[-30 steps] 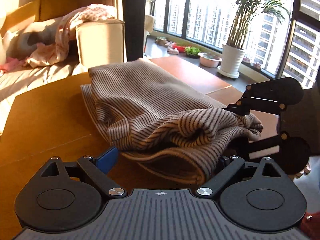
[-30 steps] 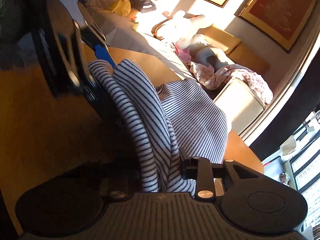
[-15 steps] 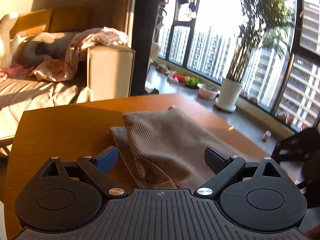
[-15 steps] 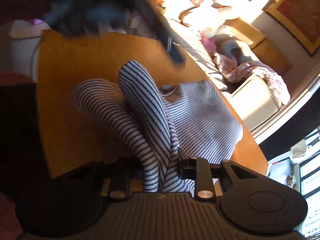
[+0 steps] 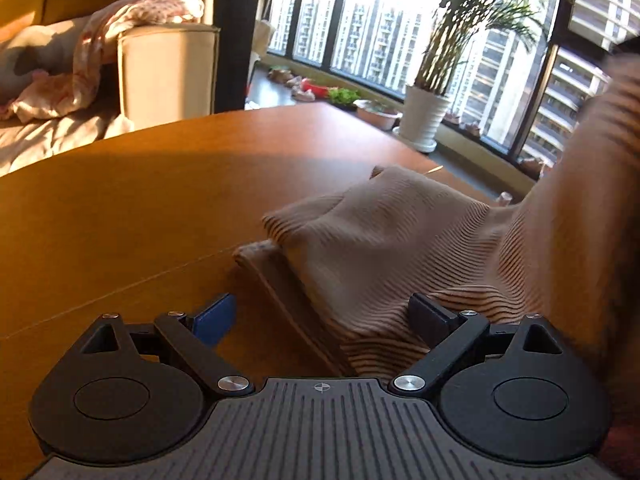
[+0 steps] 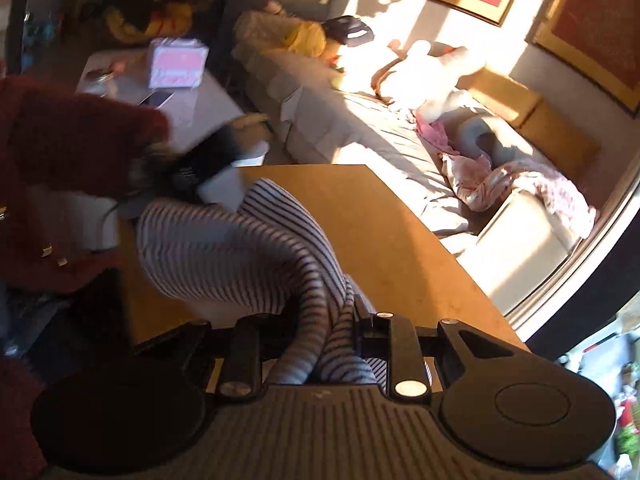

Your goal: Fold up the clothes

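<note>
A striped knit garment (image 5: pixel 400 232) lies partly on the wooden table (image 5: pixel 140 208), with one part rising blurred at the right edge of the left wrist view. My left gripper (image 5: pixel 322 316) is open, its fingers either side of the garment's near edge, holding nothing. In the right wrist view my right gripper (image 6: pixel 310 340) is shut on a bunched fold of the striped garment (image 6: pixel 240 248), held up above the table (image 6: pixel 392 240). The left gripper shows there only as a dark blur (image 6: pixel 204 164) beside a red sleeve.
A sofa with pink clothes (image 5: pixel 132 20) stands beyond the table's far left edge. A potted palm (image 5: pixel 428 120) and windows are at the back right. A low table with a pink box (image 6: pixel 178 64) stands beyond the sofa.
My right gripper has lifted the garment higher and swung it toward the left hand. My left gripper let go of the garment, drew back, then came in low at its near edge.
</note>
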Motion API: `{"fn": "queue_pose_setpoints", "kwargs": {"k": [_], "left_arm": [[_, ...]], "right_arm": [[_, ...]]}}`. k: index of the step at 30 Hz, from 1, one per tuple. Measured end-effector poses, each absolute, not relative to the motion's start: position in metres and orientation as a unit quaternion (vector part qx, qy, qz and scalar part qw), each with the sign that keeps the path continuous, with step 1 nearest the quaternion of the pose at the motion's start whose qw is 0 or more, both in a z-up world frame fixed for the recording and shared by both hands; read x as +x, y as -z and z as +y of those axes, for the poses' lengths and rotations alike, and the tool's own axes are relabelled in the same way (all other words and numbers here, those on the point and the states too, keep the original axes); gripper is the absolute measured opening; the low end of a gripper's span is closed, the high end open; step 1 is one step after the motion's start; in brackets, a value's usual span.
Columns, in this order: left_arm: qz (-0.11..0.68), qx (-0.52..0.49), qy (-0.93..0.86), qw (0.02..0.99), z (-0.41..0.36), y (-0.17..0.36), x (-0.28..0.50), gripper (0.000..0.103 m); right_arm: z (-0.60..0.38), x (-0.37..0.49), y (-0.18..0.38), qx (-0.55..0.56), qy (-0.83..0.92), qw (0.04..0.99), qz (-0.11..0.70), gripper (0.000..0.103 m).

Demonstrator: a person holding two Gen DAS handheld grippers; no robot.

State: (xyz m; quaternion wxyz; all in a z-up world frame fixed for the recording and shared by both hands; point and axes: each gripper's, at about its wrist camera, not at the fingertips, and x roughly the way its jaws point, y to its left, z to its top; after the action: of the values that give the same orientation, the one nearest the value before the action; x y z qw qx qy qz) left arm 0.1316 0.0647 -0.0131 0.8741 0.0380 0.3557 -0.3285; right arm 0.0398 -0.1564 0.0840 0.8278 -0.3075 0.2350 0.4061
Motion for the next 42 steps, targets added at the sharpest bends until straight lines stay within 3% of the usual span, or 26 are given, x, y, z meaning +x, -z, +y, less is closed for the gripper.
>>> {"fn": "queue_pose_setpoints", "kwargs": {"k": [3, 5, 7, 9, 13, 18, 23, 27, 35, 37, 40, 42], "left_arm": [[0.362, 0.037, 0.322, 0.874, 0.067, 0.019, 0.136, 0.095], [0.367, 0.032, 0.316, 0.875, 0.071, 0.017, 0.138, 0.09], [0.363, 0.041, 0.304, 0.88, 0.077, 0.012, 0.137, 0.088], [0.353, 0.054, 0.291, 0.887, 0.083, 0.003, 0.134, 0.088], [0.297, 0.039, 0.289, 0.909, 0.098, -0.039, 0.117, 0.09], [0.213, 0.027, 0.341, 0.915, 0.085, -0.089, 0.093, 0.092], [0.2, 0.073, 0.416, 0.884, 0.033, -0.077, 0.088, 0.094], [0.247, 0.091, 0.395, 0.88, 0.002, -0.043, 0.105, 0.093], [0.294, 0.032, 0.301, 0.907, 0.038, -0.03, 0.134, 0.093], [0.304, 0.01, 0.292, 0.907, 0.049, -0.031, 0.136, 0.094], [0.338, -0.037, 0.319, 0.884, 0.052, -0.018, 0.142, 0.09], [0.349, -0.061, 0.334, 0.873, 0.047, -0.012, 0.143, 0.079]], "right_arm": [[-0.158, 0.098, -0.049, -0.259, -0.401, 0.84, 0.26, 0.026], [-0.161, 0.131, -0.028, -0.214, -0.411, 0.837, 0.291, 0.033], [-0.168, 0.158, -0.013, -0.157, -0.414, 0.839, 0.316, 0.055], [-0.175, 0.174, -0.005, -0.111, -0.41, 0.843, 0.33, 0.066], [-0.189, 0.172, 0.002, -0.069, -0.386, 0.859, 0.33, 0.077], [-0.196, 0.158, -0.004, -0.063, -0.338, 0.889, 0.304, 0.08], [-0.207, 0.141, -0.002, -0.101, -0.227, 0.928, 0.277, 0.092], [-0.224, 0.142, 0.022, -0.034, -0.157, 0.946, 0.282, 0.099], [-0.245, 0.111, 0.02, 0.01, -0.159, 0.952, 0.262, 0.096], [-0.256, 0.104, 0.021, 0.068, -0.186, 0.942, 0.271, 0.075], [-0.26, 0.103, 0.034, 0.13, -0.218, 0.922, 0.291, 0.058], [-0.258, 0.101, 0.033, 0.141, -0.229, 0.92, 0.284, 0.047]]}}
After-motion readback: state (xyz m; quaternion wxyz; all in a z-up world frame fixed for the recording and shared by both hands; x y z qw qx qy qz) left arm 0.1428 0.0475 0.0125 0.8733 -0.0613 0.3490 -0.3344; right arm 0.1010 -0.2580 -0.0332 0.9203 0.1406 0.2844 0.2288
